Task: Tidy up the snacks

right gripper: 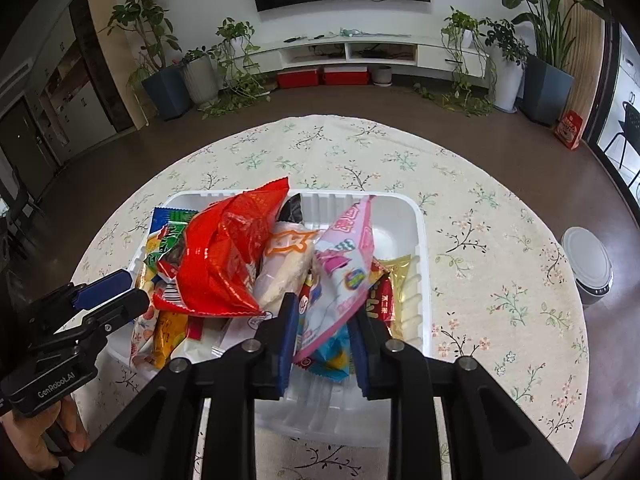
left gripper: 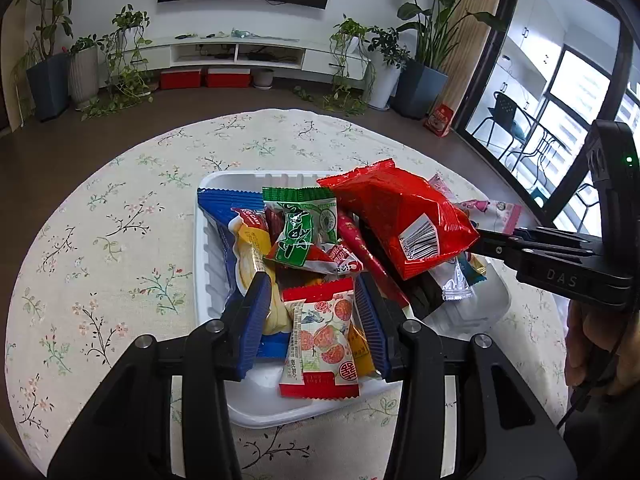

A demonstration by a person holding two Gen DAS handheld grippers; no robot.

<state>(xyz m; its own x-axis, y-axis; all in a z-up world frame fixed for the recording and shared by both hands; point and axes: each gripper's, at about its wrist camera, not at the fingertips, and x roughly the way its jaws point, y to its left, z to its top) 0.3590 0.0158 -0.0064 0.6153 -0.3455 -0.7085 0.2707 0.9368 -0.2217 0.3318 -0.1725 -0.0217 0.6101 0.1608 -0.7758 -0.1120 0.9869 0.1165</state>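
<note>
A white plastic tray [left gripper: 208,248] on the flowered tablecloth holds a heap of snack packets. My left gripper [left gripper: 312,284] is over its near edge, jaws apart, with a red-and-white strawberry-print packet [left gripper: 320,336] lying loose between the blue pads. A big red bag [left gripper: 400,216] tops the pile, next to a green packet [left gripper: 304,224] and a blue one [left gripper: 224,216]. My right gripper [right gripper: 324,308] stands over the same tray [right gripper: 420,240], jaws apart around the lower corner of a pink packet [right gripper: 344,264]; the pads do not seem to press it. The red bag [right gripper: 224,256] lies to its left.
The round table's edge curves close on all sides, with dark floor beyond. A round white robot vacuum [right gripper: 588,264] sits on the floor at the right. Potted plants, a TV cabinet and a glass door stand far behind. A hand [right gripper: 36,440] holds the left gripper [right gripper: 116,292] at the tray's left rim.
</note>
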